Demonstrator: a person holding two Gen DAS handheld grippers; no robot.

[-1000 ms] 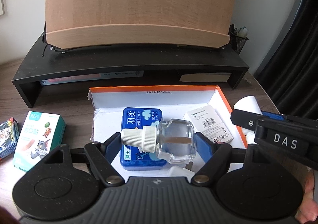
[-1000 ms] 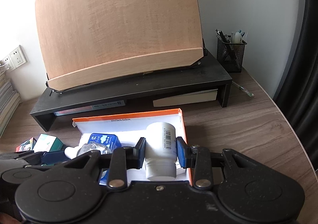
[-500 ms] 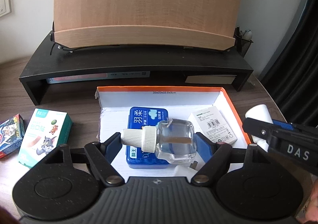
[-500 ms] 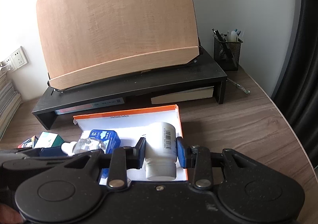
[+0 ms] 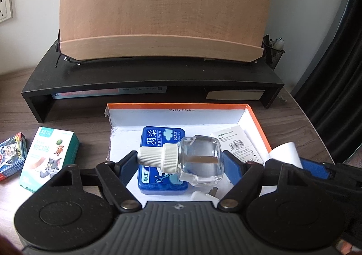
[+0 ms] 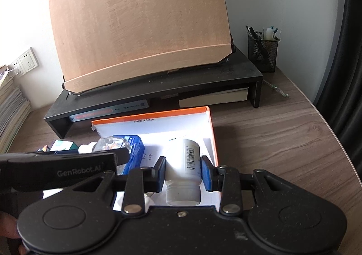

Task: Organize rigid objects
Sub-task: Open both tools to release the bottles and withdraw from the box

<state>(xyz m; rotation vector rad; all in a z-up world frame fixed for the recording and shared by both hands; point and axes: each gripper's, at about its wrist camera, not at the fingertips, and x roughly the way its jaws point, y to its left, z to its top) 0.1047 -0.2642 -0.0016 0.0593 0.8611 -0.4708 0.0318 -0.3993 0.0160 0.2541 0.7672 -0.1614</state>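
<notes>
Left wrist view first: the left gripper [image 5: 179, 160] has its jaws closed on the clear glass bottle [image 5: 199, 160], one pad on the ribbed white cap [image 5: 158, 157], the other on the glass base, so it lies sideways above the orange-rimmed box [image 5: 255, 119]. Glass is smooth and breakable, and I judge the end-to-end hold prone to slipping; gripping across the flat sides would be surer. Below it, inside the box, rest a blue tin [image 5: 161, 160] and a white carton [image 5: 239, 144]. In the right wrist view, the right gripper [image 6: 183, 172] is clamped around the white plastic bottle [image 6: 184, 173] at its labelled middle, over the box's right side. It looks light, stiff and forgiving. Left of the box sit a green carton [image 5: 48, 157] and a card pack [image 5: 11, 155].
</notes>
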